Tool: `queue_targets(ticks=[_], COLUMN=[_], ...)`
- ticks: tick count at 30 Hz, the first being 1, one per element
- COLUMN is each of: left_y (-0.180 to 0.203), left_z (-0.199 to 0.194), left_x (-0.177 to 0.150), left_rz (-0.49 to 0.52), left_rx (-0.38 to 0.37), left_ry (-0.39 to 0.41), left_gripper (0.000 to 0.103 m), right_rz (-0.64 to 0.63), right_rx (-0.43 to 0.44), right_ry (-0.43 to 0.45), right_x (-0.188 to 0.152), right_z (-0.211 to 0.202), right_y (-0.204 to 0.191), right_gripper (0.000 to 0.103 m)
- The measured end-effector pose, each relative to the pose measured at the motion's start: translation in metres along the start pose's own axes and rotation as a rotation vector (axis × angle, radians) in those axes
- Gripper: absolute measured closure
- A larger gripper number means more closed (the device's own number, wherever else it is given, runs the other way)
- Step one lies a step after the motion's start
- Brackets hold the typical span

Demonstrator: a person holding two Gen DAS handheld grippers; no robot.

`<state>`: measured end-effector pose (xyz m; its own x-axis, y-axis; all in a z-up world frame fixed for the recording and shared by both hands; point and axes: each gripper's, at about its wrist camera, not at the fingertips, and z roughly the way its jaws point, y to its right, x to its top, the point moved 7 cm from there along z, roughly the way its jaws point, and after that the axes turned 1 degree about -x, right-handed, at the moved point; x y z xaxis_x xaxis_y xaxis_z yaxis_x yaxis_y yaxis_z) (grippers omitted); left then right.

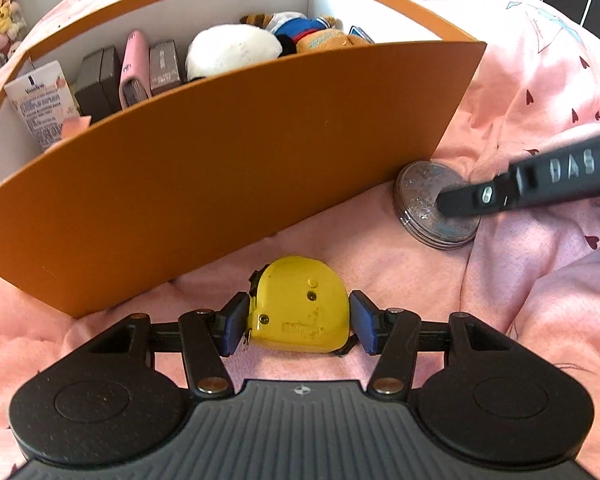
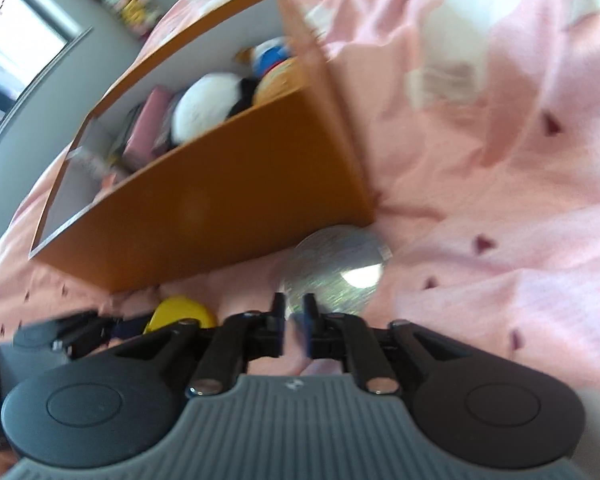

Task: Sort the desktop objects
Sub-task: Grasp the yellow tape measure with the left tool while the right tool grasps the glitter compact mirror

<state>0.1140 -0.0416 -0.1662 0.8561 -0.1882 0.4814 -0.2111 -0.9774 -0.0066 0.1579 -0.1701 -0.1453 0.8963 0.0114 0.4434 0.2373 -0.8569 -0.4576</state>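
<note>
A pink bedspread (image 1: 520,92) carries an orange box (image 1: 236,152) filled with plush toys and small cartons. The left gripper (image 1: 298,322) clamps a yellow tape measure (image 1: 300,308) just before the box. The right gripper (image 2: 293,308), jaws slightly parted and grasping nothing, hovers over a round silver tin (image 2: 336,270) at the box's corner

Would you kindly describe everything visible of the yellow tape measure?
The yellow tape measure is a compact plastic case, scuffed, with two screws and an embossed label on its upturned face. It lies flat on the pink bedding, just in front of the orange box. The left gripper straddles it, blue pads against both sides; a dark strap shows at its lower edge.
</note>
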Motion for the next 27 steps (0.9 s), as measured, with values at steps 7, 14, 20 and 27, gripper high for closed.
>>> queue_targets(ticks=[7, 14, 20, 27], left_y=[-0.002, -0.002, -0.002, -0.008], left_z=[0.003, 0.004, 0.004, 0.004], left_x=[-0.001, -0.001, -0.001, -0.001], left_rz=[-0.015, -0.024, -0.033, -0.072], left_rx=[-0.013, -0.018, -0.023, -0.043], left_ry=[-0.010, -0.018, -0.020, -0.019], left_gripper=[0.040, 0.040, 0.040, 0.040], right_rz=[0.009, 0.016, 0.060, 0.078], right_rx=[-0.161, -0.099, -0.035, -0.011], right_ry=[0.016, -0.037, -0.067, -0.032], right_x=[0.014, 0.012, 0.013, 0.009], right_z=[0.009, 0.026, 0.040, 0.022], right_y=[0.020, 0.023, 0.029, 0.026], right_gripper=[0.067, 0.044, 0.033, 0.071])
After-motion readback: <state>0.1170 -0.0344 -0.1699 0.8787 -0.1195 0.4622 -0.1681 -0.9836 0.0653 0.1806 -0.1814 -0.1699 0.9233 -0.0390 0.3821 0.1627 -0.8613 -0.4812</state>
